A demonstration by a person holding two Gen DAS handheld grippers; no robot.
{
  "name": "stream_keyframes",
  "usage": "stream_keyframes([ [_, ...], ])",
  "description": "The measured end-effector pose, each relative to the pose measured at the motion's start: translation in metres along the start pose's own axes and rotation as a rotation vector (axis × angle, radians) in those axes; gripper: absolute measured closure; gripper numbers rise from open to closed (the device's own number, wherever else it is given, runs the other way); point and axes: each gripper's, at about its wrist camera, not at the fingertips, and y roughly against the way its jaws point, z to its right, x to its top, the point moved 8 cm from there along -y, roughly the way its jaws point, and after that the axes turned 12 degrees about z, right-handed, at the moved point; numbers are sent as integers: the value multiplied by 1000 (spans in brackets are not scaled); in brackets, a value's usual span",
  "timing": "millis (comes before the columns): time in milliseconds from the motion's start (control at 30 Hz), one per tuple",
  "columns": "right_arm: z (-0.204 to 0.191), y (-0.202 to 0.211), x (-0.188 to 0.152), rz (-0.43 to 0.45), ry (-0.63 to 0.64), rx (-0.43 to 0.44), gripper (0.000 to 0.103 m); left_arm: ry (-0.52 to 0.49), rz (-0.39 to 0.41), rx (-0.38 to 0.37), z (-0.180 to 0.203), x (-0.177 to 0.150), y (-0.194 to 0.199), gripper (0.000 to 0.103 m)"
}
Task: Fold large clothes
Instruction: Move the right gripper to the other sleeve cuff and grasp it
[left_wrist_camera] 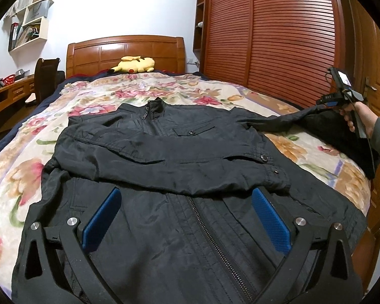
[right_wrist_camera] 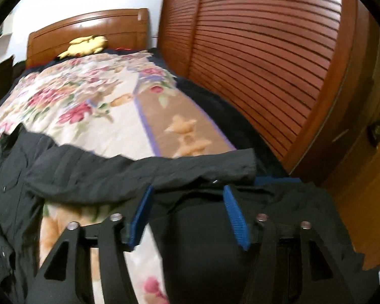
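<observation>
Lying zipped up and face-up on the flowered blanket [left_wrist_camera: 17, 136] of the bed [left_wrist_camera: 50, 96], the black jacket [left_wrist_camera: 164, 228] is taking up the near half of the bedspread, its collar [left_wrist_camera: 155, 106] pointing toward the far wooden headboard [left_wrist_camera: 125, 50]. One sleeve [left_wrist_camera: 169, 162] is lying folded across the chest, its snap cuff ending near the right side. The other sleeve [right_wrist_camera: 129, 174] is stretching out to the right, sagging toward the edge of the bed beside the slatted wardrobe doors [left_wrist_camera: 273, 35]. The left claw [left_wrist_camera: 187, 217] is hovering over the jacket's lower front with its blue pads spread wide, nothing between them. The right claw [right_wrist_camera: 187, 217], held in a hand [left_wrist_camera: 359, 116] at the far right, is standing partly open at the end of that outstretched sleeve; dark fabric is showing between its pads, but the blur is hiding whether they are pressing on it. A yellow plush toy [left_wrist_camera: 134, 64] is resting by the headboard.
</observation>
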Motion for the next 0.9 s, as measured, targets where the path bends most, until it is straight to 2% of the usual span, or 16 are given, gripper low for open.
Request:
stream_keyframes([
  [133,18,-17,10,-32,-79,-31,34,-10,-13,4,1,-3,-3,0],
  [267,36,-33,7,-42,-154,-108,34,-19,-21,7,2,-5,-4,0],
  [433,37,-48,7,-49,-191,-98,34,-26,-31,8,4,-7,-7,0],
  [567,36,-69,9,-78,-161,-103,34,-27,-39,9,3,-9,-8,0],
  [600,37,-71,10,-78,-160,-108,36,-27,-41,8,3,-9,-9,0],
  [633,37,-75,8,-77,-160,-117,48,-27,-42,7,3,-9,-9,0],
  [667,39,-77,7,-84,-160,-128,55,-27,-43,6,4,-9,-9,0],
  [700,37,-80,4,-89,-162,-120,67,-27,-42,4,4,-9,-9,0],
  [733,34,-82,2,-94,-152,-114,75,-27,-41,3,4,-9,-9,0],
  [800,25,-81,4,-82,-100,-122,81,-25,-43,4,4,-9,-9,0],
  [900,8,-62,19,5,-41,-99,84,-17,-43,3,3,-9,-8,0],
])
